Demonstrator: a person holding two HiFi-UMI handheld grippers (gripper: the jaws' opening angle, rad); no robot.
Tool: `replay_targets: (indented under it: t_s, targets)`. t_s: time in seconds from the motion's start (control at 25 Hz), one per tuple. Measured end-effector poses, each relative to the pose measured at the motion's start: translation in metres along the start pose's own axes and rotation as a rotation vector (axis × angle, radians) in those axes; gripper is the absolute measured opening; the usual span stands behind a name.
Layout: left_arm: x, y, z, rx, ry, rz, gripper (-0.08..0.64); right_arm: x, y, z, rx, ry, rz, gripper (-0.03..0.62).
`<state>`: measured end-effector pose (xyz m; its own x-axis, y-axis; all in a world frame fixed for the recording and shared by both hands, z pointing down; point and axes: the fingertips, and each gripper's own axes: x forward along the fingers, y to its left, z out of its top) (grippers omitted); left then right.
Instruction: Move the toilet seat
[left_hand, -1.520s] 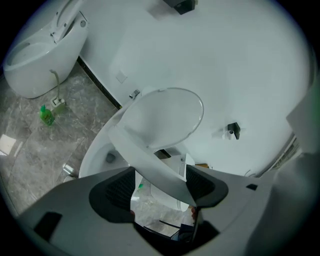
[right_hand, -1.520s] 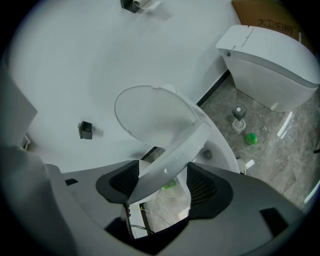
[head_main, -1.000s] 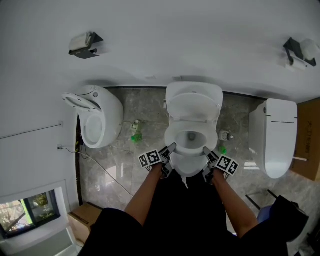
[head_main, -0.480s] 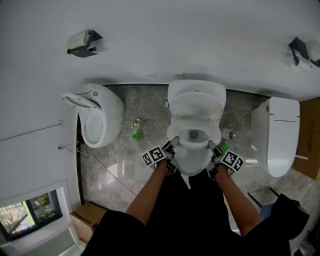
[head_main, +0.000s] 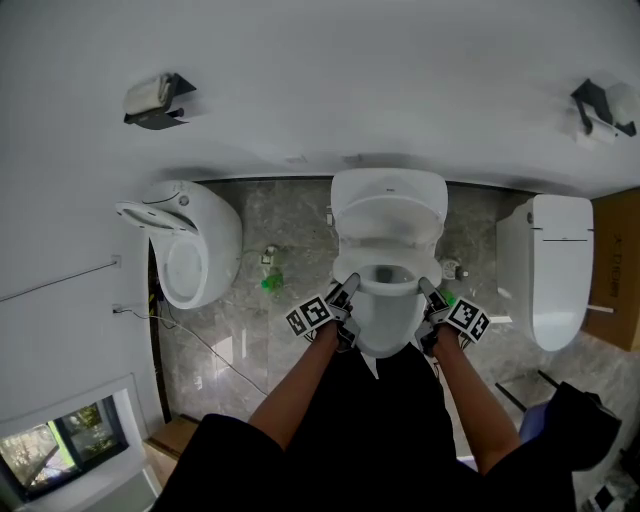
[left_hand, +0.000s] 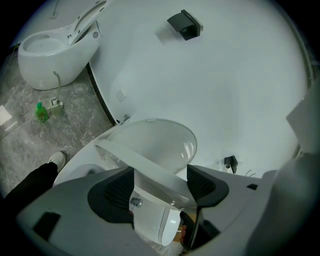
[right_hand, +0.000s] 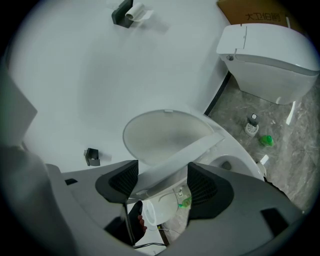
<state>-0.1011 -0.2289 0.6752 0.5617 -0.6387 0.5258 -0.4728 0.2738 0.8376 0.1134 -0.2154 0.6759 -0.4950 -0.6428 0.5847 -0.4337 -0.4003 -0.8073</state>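
Note:
The white toilet seat (head_main: 388, 291) of the middle toilet is tilted up off the bowl (head_main: 385, 325); its lid (head_main: 388, 212) stands raised against the wall. My left gripper (head_main: 349, 287) is shut on the seat's left side and my right gripper (head_main: 423, 289) on its right side. In the left gripper view the seat's rim (left_hand: 145, 167) crosses slantwise between the jaws of the left gripper (left_hand: 160, 185), with the lid (left_hand: 155, 142) behind. The right gripper view shows the seat (right_hand: 192, 147) between the jaws of the right gripper (right_hand: 162, 182).
An oval toilet (head_main: 195, 250) with its seat raised stands at the left, a closed toilet (head_main: 550, 285) at the right. A green bottle (head_main: 270, 283) and a small white pot (head_main: 455, 270) sit on the marble floor. Paper holders (head_main: 155, 100) (head_main: 600, 110) hang on the wall.
Both grippers moved forward along the seat's sides and closed on it. The seat's front has come up off the bowl.

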Motion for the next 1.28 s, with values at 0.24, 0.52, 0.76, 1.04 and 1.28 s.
replay_targets:
  t_s: [0.24, 0.52, 0.76, 1.04, 1.28]
  targets:
    - [0.008, -0.007, 0.012, -0.012, 0.001, -0.003, 0.324, 0.008, 0.007, 0.012, 0.019, -0.029, 0.007, 0.288]
    - [0.017, -0.013, 0.024, -0.021, -0.014, -0.023, 0.325, 0.016, 0.014, 0.024, 0.041, -0.059, 0.017, 0.288]
    - [0.024, -0.016, 0.031, -0.026, -0.029, -0.042, 0.327, 0.022, 0.016, 0.032, 0.063, -0.061, 0.025, 0.290]
    - [0.035, -0.022, 0.043, -0.035, -0.061, -0.059, 0.328, 0.030, 0.022, 0.046, 0.081, -0.110, 0.040, 0.290]
    - [0.043, -0.026, 0.053, -0.039, -0.067, -0.074, 0.328, 0.038, 0.027, 0.056, 0.093, -0.136, 0.046, 0.288]
